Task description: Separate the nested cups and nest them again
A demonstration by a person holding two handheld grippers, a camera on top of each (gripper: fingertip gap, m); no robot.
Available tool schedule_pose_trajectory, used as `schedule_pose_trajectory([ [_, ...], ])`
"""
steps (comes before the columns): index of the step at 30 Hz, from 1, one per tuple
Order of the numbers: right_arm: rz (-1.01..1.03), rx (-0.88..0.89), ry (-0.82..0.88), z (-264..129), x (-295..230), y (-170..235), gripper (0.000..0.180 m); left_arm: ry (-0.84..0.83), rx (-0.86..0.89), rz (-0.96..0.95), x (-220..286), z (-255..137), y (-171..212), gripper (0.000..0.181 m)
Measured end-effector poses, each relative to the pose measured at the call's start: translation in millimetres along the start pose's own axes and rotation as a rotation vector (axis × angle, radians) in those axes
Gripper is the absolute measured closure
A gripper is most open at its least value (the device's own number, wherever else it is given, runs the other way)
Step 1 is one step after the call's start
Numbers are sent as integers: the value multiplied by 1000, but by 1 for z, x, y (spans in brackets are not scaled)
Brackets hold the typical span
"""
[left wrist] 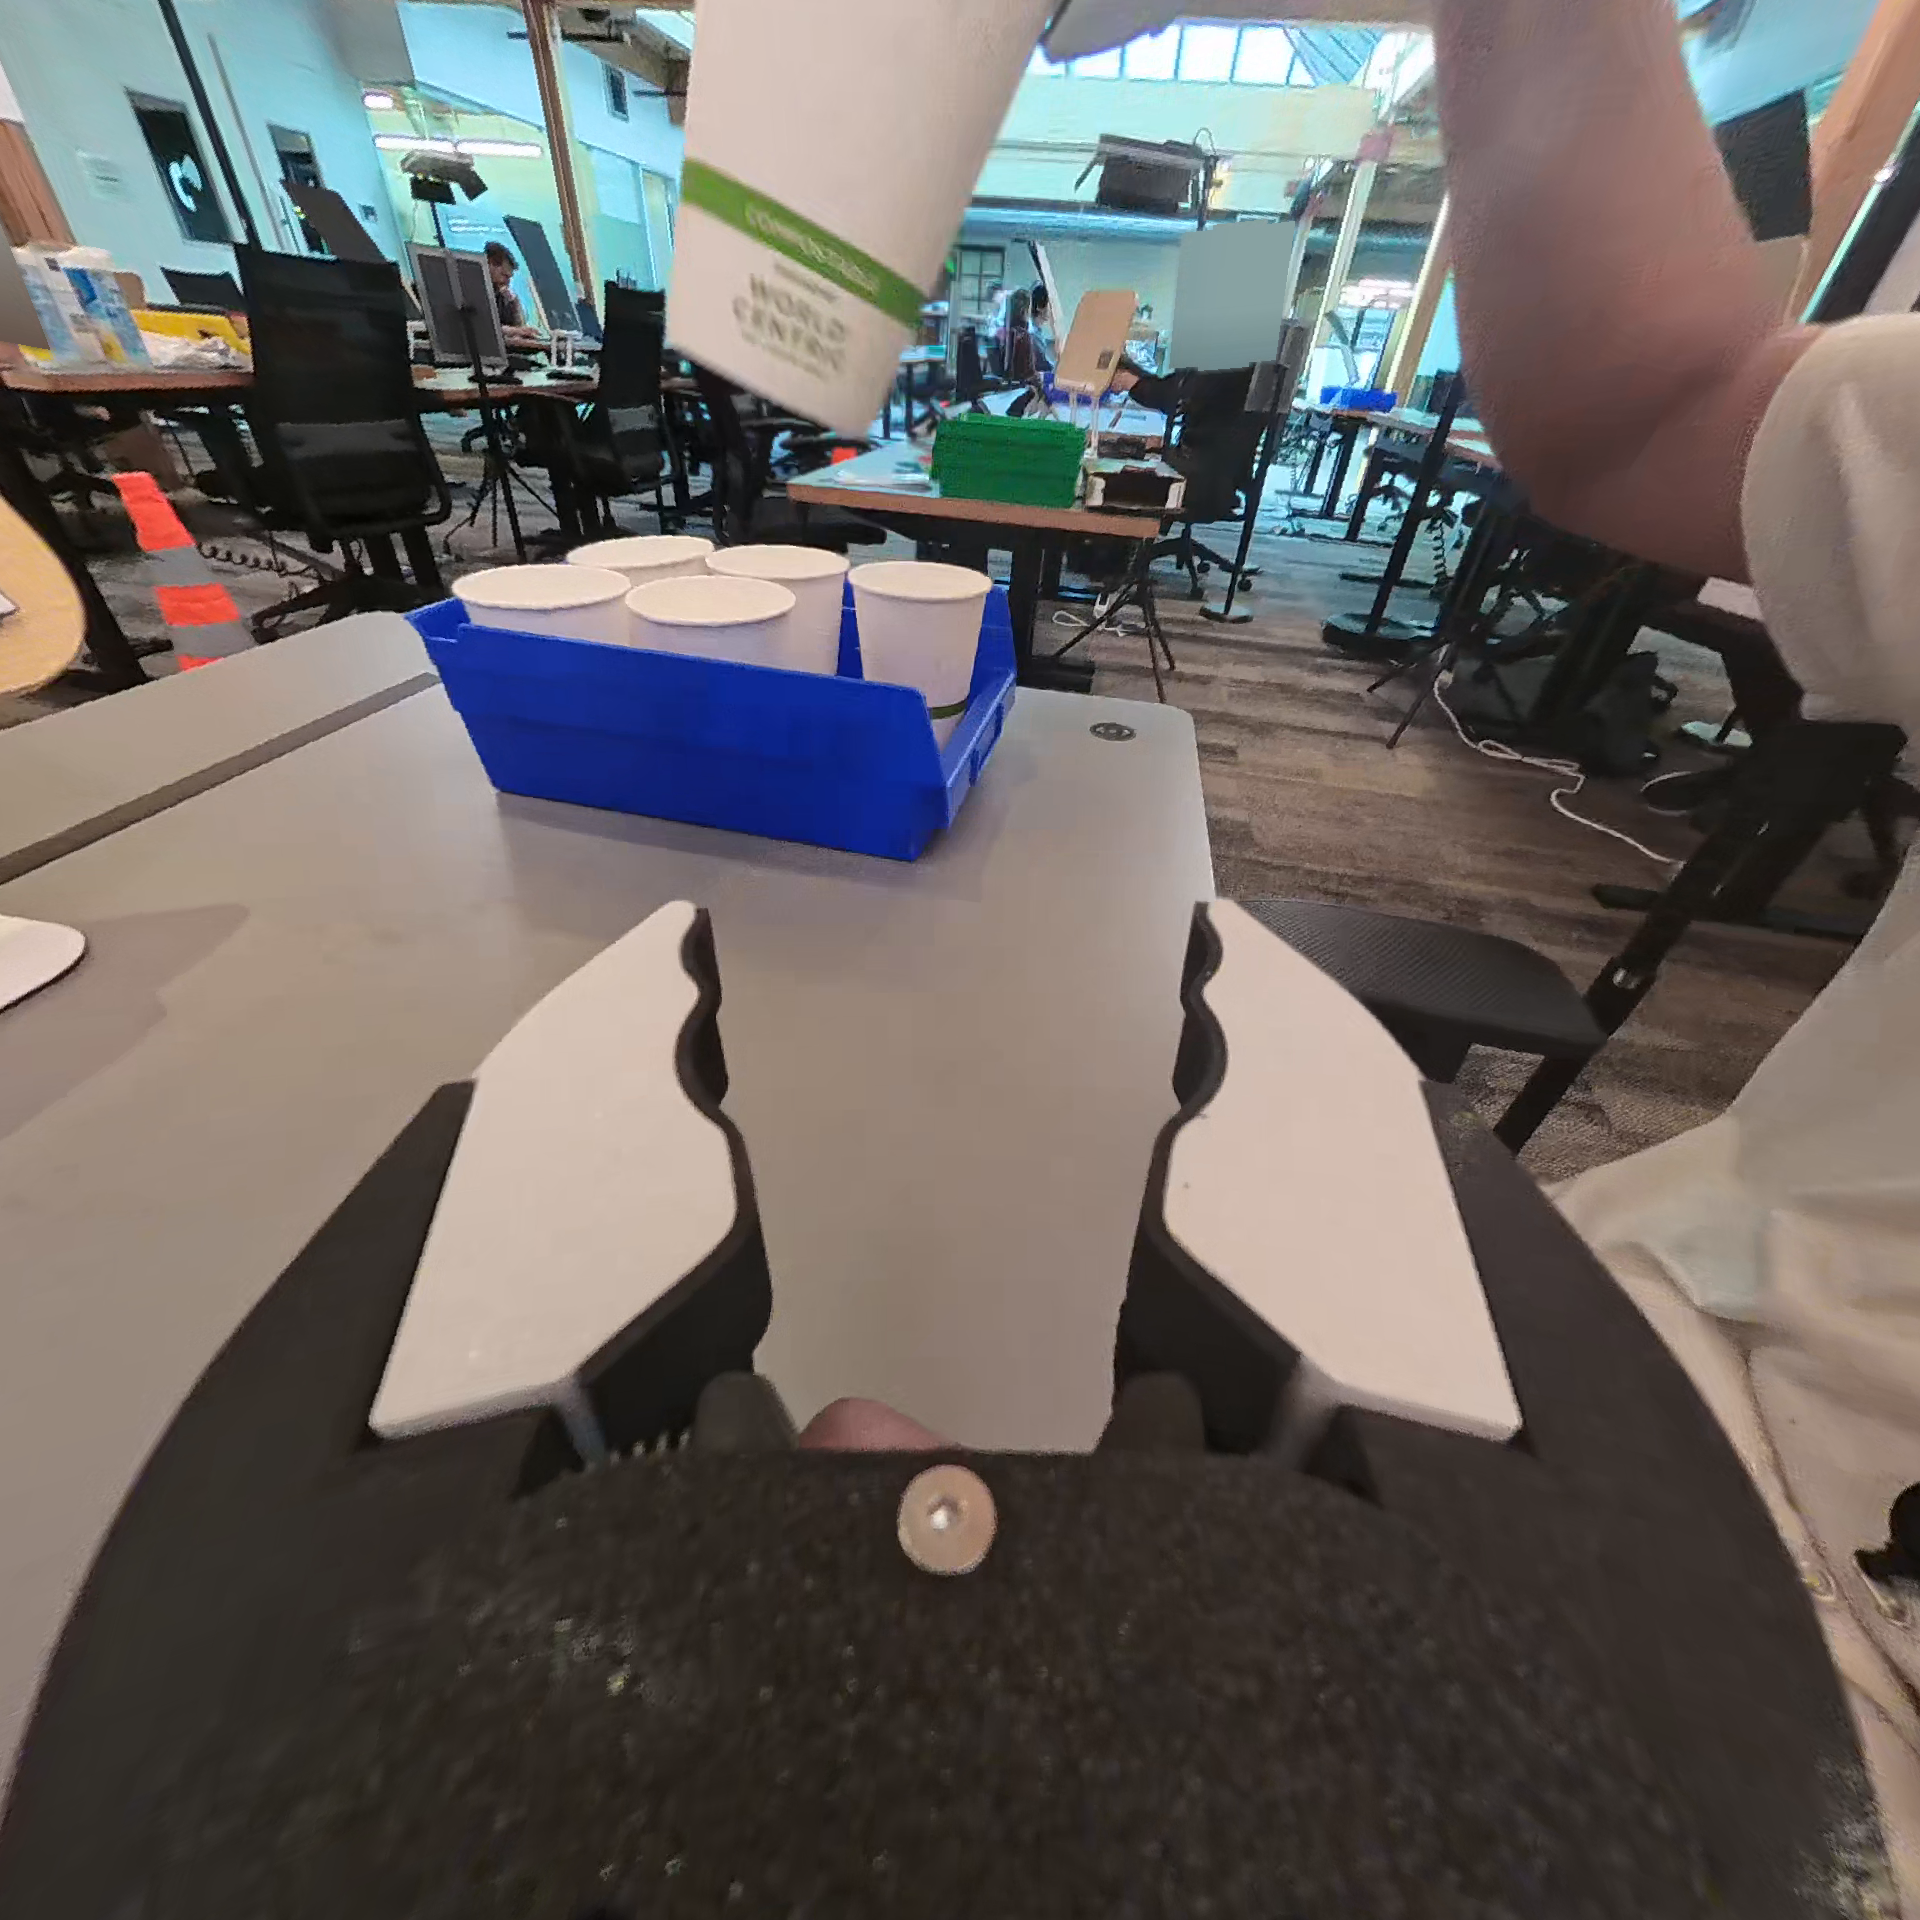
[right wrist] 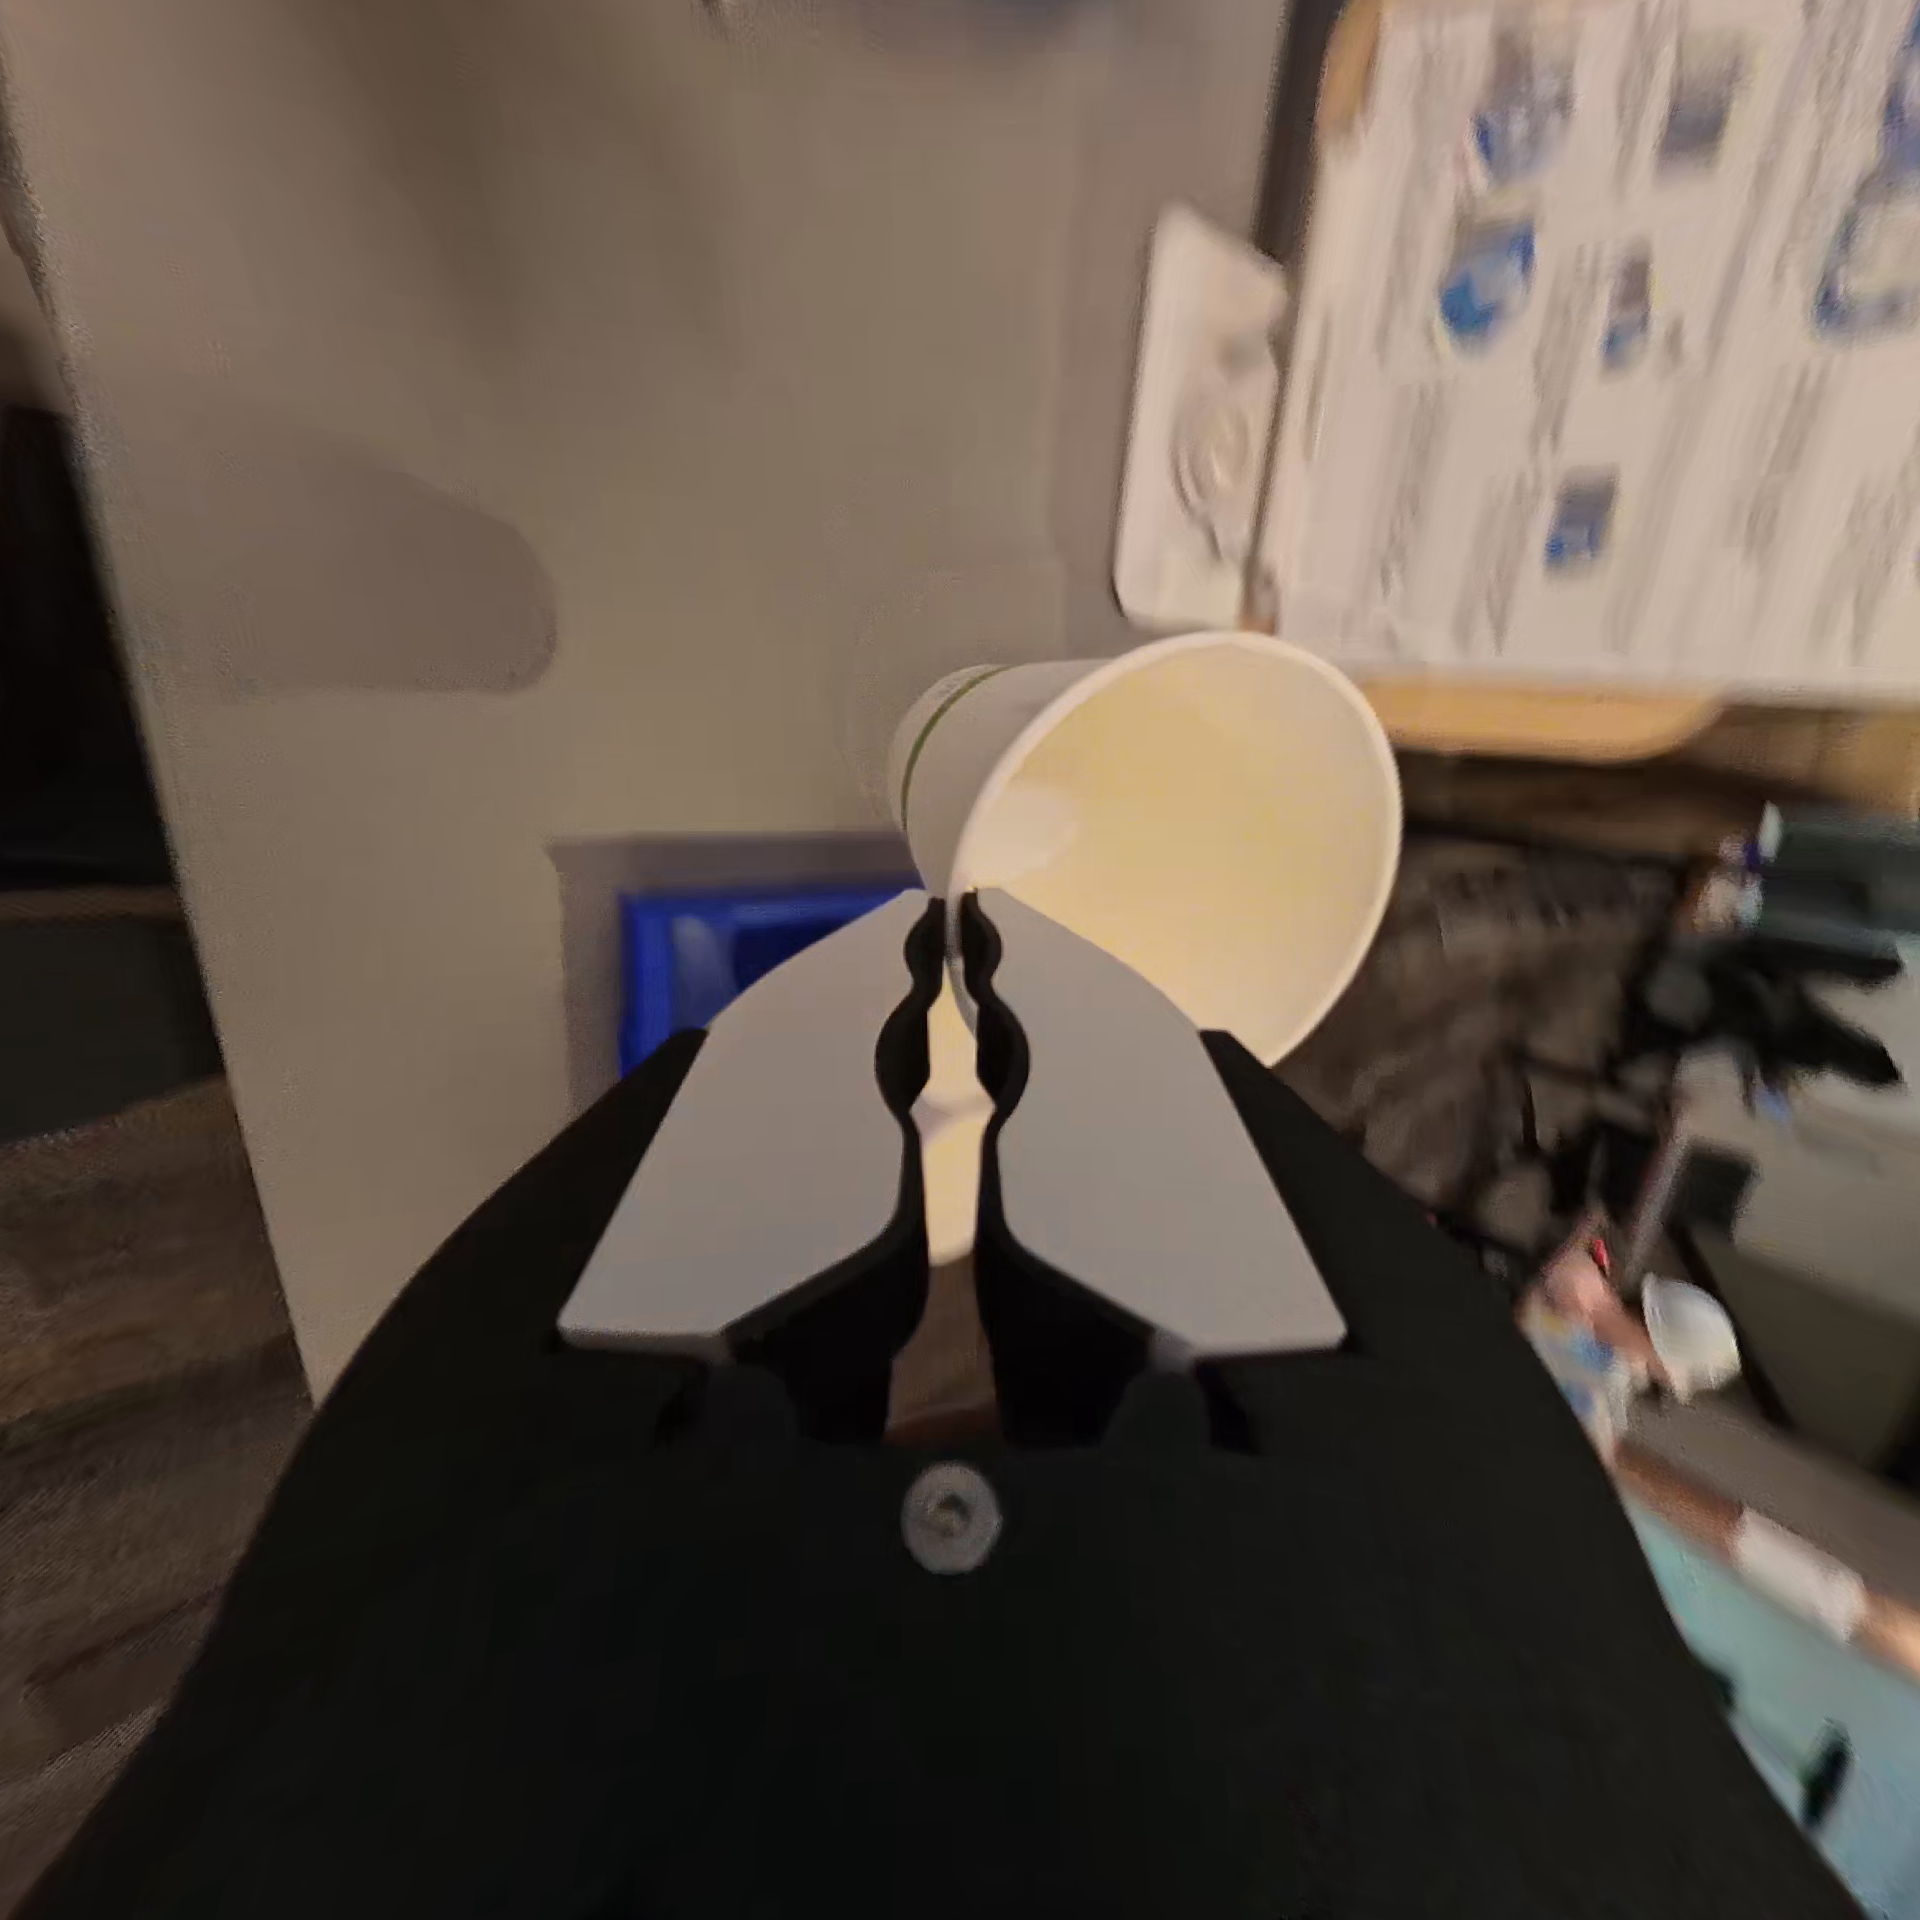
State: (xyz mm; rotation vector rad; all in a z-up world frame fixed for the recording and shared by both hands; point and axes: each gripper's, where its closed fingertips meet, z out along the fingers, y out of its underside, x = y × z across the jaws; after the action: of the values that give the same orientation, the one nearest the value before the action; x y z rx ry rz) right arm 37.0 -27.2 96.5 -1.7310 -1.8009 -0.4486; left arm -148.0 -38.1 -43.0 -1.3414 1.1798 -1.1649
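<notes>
My right gripper (right wrist: 953, 906) is shut on the rim of a white paper cup (right wrist: 1174, 831) with a green band and holds it tilted in the air. The same cup (left wrist: 831, 197) shows high up in the left wrist view, above the blue bin (left wrist: 717, 738). Several white paper cups (left wrist: 717, 613) stand upright in that bin on the grey table (left wrist: 312, 935). My left gripper (left wrist: 951, 925) is open and empty, low over the table, in front of the bin. The bin (right wrist: 665, 956) shows blurred under the right gripper.
A person's arm and pale sleeve (left wrist: 1621, 343) reach in at the right. The table's right edge is near the bin, with a black chair (left wrist: 1455, 977) beside it. Office desks and chairs stand behind. A white object (left wrist: 31, 956) lies at the table's left.
</notes>
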Motion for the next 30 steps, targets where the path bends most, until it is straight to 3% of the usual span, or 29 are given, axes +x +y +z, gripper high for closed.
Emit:
schedule_pose_trajectory([
  [4,146,-106,-19,10,-6,72,177,-16,-39,14,-1,6,7,97],
  [9,245,-145,-133,54,-42,118,177,-35,-84,51,2,13,16,99],
  [17,256,-189,-254,121,-89,137,177,20,-75,38,10,14,18,101],
  [26,266,-201,-326,142,-103,139,175,1,-124,47,8,17,28,101],
  [28,293,-193,-313,139,-100,137,155,-36,-137,33,1,17,30,101],
  [30,313,-168,-239,125,-88,131,147,-113,-141,-8,-12,12,30,103],
])
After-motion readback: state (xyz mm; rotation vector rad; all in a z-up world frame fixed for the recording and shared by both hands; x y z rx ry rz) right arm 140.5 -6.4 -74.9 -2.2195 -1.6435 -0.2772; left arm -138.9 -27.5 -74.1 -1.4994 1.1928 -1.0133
